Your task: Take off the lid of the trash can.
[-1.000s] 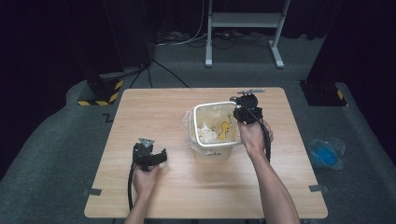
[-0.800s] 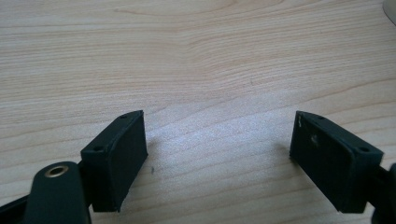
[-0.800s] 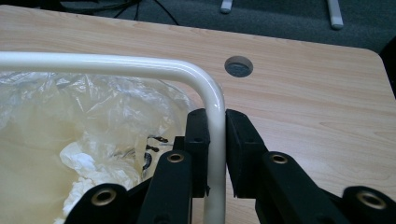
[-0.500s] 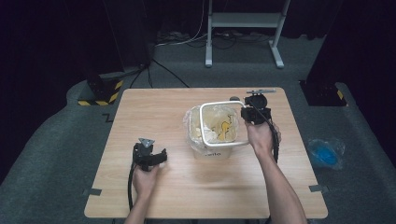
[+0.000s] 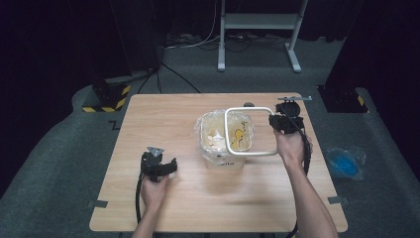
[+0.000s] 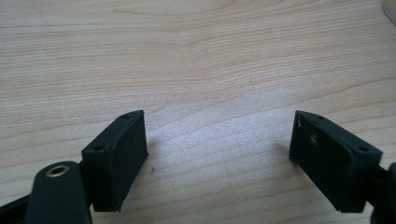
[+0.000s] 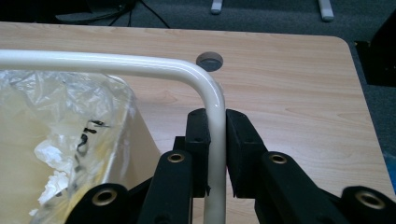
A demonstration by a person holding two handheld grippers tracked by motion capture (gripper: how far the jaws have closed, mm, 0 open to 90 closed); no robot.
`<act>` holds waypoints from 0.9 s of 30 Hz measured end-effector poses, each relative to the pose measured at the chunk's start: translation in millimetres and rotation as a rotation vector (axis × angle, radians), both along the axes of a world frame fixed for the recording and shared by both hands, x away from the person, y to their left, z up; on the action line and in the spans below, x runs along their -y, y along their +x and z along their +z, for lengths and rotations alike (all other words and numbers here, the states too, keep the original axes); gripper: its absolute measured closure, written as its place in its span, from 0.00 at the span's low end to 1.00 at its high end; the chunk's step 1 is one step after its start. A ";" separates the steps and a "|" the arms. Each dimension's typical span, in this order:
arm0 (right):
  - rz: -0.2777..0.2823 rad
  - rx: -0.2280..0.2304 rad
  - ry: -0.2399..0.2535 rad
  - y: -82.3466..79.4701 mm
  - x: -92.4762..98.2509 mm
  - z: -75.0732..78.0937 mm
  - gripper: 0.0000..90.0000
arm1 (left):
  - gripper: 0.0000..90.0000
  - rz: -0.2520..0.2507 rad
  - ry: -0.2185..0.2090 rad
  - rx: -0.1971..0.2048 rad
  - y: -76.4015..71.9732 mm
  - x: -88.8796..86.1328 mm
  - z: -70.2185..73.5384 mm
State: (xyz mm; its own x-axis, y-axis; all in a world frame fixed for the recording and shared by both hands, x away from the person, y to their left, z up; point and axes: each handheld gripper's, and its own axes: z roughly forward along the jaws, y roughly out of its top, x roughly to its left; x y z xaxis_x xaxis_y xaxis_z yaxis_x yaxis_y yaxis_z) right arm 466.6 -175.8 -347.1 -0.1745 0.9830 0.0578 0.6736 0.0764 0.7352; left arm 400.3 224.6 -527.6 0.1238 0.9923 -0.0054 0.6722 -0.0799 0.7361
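Note:
A cream bin [image 5: 224, 162] lined with a clear plastic bag [image 5: 212, 125] stands mid-table, with yellow and white scraps inside. My right gripper [image 5: 276, 122] is shut on the right side of a cream rounded-rectangle ring [image 5: 227, 132], which hangs level above the bin and is offset to its right. In the right gripper view the pads clamp the ring's tube [image 7: 116, 63] just below its corner, with the bagged bin [image 7: 70, 121] to the left under my right gripper [image 7: 217, 125]. My left gripper [image 5: 168, 166] rests on the table's near left, open, with bare wood between its jaws [image 6: 217, 126].
The wooden table [image 5: 163, 114] has a round cable hole [image 5: 248, 104] behind the bin. A blue bag [image 5: 346, 161] lies on the floor to the right. A white stand [image 5: 257, 29] is behind the table and a black block with striped tape [image 5: 106, 96] at back left.
My right gripper has carried the ring to the right and slightly up, off the bin's rim. The left gripper has not moved.

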 end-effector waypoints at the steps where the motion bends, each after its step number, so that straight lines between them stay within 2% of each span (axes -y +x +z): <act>1: -0.002 -0.004 -0.001 -0.1 1.5 -0.1 0.89 | 0.21 0.000 0.000 0.000 0.0 0.0 0.0; 10: -0.003 0.001 -0.014 -1.5 11.1 -1.4 0.89 | 0.21 -0.002 0.000 0.000 -0.2 0.0 0.0; 27: -0.012 -0.019 0.005 -4.5 25.8 -4.1 0.89 | 0.21 -0.003 0.000 0.000 0.0 0.0 0.0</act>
State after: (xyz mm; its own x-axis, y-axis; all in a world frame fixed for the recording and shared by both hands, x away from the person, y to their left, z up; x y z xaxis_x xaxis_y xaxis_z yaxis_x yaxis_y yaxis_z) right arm 462.1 -201.6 -351.2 -0.1615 0.9847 0.0659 0.6882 0.0645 0.7227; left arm 400.4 224.6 -527.6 0.1264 0.9920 -0.0050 0.6719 -0.0819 0.7361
